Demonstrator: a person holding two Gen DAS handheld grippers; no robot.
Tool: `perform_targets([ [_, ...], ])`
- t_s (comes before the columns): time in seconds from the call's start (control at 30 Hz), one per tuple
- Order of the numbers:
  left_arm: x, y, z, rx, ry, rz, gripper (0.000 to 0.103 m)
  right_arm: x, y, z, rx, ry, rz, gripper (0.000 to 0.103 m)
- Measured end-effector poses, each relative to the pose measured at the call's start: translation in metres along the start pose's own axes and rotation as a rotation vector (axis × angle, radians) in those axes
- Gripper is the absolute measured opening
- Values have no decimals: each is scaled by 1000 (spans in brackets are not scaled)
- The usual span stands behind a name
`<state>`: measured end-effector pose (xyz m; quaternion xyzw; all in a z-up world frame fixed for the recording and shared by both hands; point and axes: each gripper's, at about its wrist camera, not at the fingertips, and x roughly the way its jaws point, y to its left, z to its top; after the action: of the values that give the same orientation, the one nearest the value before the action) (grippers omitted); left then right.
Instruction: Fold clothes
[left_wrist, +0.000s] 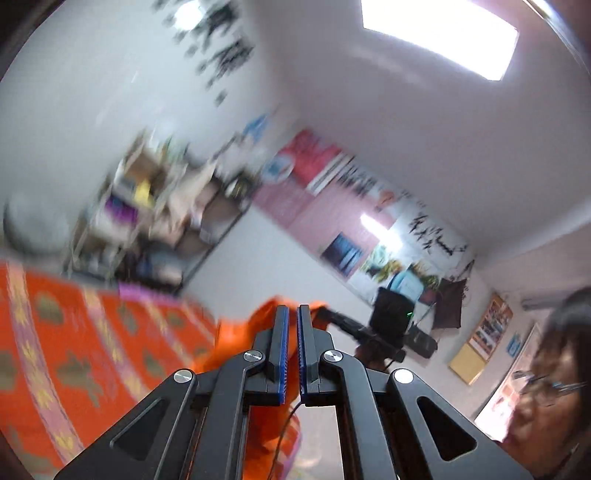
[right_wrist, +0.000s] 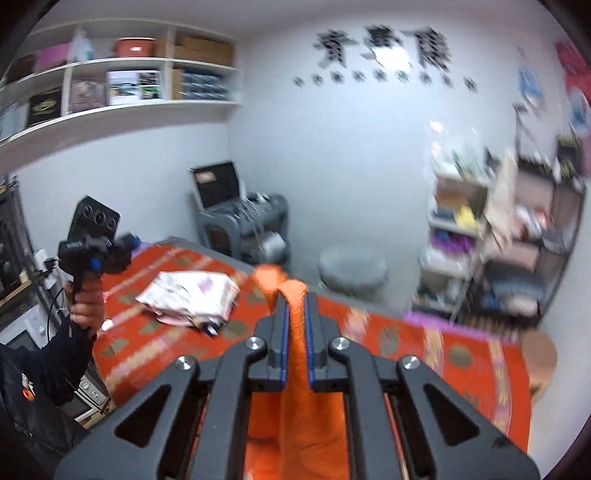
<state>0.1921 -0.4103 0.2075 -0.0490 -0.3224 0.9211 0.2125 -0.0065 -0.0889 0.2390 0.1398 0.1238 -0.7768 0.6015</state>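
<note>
Orange garment (right_wrist: 295, 332) lifted above the patterned table (right_wrist: 480, 369), clamped in right gripper (right_wrist: 295, 306). Left gripper (left_wrist: 293, 314) nearly closed; can't tell if it grips cloth. Thin bite could slip mid-swing.

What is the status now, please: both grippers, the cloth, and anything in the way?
Right gripper shut on orange cloth. Left gripper nearly shut, cloth grip unclear. Folded pale garment lies on the bed.
</note>
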Motion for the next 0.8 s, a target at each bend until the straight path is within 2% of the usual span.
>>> perform_targets([
  [0.1,-24,-42,13,117,-14,153,2,8,31,39,-23,-57,51,7],
  [0.17,-23,-43,2,110,35,217,2,25,51,47,-34,-41,96,8],
  [0.27,-13,-22,-29,57,100,313,2,74,88,25,-59,103,237,12],
  [0.33,-10,7,-54,-9,145,350,2,114,115,-16,-40,286,367,16],
  [0.37,-13,22,-65,-51,167,376,2,124,125,-38,-46,349,385,20],
  [0.43,-19,51,-87,-143,207,438,2,128,133,-74,-79,410,376,20],
  [0.47,-25,64,-98,-177,224,467,2,126,132,-89,-85,427,362,26],
  [0.5,-31,75,-110,-198,239,503,2,119,124,-101,-79,428,337,49],
  [0.53,-35,84,-120,-212,258,547,2,112,112,-115,-57,435,303,66],
  [0.57,-38,91,-130,-221,283,589,2,105,95,-132,-17,449,256,94],
  [0.63,-42,103,-154,-236,340,648,3,97,65,-168,57,488,183,92],
  [0.73,-48,113,-184,-279,409,646,3,88,47,-219,-2,538,60,90],
  [0.8,-53,118,-200,-340,433,644,3,97,48,-244,-115,594,15,89],
])
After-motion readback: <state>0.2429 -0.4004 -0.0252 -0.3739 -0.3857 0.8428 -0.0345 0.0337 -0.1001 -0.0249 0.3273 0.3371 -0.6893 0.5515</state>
